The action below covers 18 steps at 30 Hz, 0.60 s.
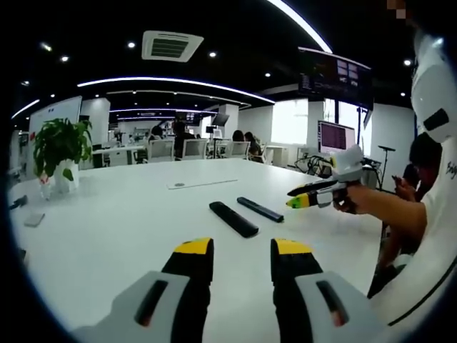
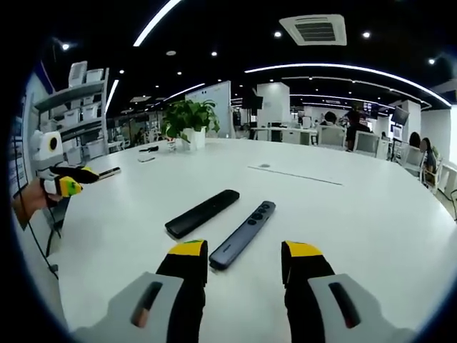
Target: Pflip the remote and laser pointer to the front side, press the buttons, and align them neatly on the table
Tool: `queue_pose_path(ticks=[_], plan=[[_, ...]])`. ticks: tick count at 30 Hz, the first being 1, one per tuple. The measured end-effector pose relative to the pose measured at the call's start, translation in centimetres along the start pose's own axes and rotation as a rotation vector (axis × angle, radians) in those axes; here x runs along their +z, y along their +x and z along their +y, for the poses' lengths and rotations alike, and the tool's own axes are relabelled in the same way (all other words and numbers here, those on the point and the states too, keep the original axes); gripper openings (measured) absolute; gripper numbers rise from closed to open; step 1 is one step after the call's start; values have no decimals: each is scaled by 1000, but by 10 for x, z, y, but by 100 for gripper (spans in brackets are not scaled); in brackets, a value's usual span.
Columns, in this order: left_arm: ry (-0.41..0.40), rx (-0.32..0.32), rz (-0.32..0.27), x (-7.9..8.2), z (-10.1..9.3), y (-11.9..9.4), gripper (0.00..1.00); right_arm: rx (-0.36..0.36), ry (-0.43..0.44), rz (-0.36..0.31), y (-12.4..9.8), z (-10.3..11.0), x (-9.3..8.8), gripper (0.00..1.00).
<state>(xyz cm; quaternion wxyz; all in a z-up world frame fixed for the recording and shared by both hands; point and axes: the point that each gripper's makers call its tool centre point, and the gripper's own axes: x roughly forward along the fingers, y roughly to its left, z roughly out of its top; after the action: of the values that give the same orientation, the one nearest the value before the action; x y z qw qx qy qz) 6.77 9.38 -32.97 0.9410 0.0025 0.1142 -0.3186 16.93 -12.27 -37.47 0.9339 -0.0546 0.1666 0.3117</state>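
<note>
Two slim dark things lie side by side, near each other but apart, on the white table (image 2: 371, 214): the remote (image 2: 202, 213), plain and black on its upper face, and the laser pointer (image 2: 243, 234), grey with round buttons showing at its far end. In my right gripper view the laser pointer's near end sits just ahead of my right gripper (image 2: 245, 259), between its two yellow-tipped jaws, which stand wide apart with nothing in them. In my left gripper view the remote (image 1: 233, 219) and laser pointer (image 1: 260, 209) lie further off, beyond my left gripper (image 1: 243, 259), whose jaws are also spread and hold nothing. My right gripper (image 1: 314, 193) comes into that view from the right, held in a hand above the table's edge. My left gripper (image 2: 73, 180) appears at the left of my right gripper view; its jaws look close together there, though it is too small to be sure. A potted plant (image 2: 189, 120) stands at the far side.
</note>
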Motion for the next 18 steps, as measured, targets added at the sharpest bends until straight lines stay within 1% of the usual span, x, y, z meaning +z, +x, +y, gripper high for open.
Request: queue_pose_path(ticks=[6,12,18], plan=[[5,2,0,0,0,0,33,3,-6,-17,-6,1,6,44],[7,-12,4,-1,-4,4,33,12,-21,-3,-8,2,5,44],[6,-16,4,-1,-5,6,33,15,-18,-16,-12,2,7,44]])
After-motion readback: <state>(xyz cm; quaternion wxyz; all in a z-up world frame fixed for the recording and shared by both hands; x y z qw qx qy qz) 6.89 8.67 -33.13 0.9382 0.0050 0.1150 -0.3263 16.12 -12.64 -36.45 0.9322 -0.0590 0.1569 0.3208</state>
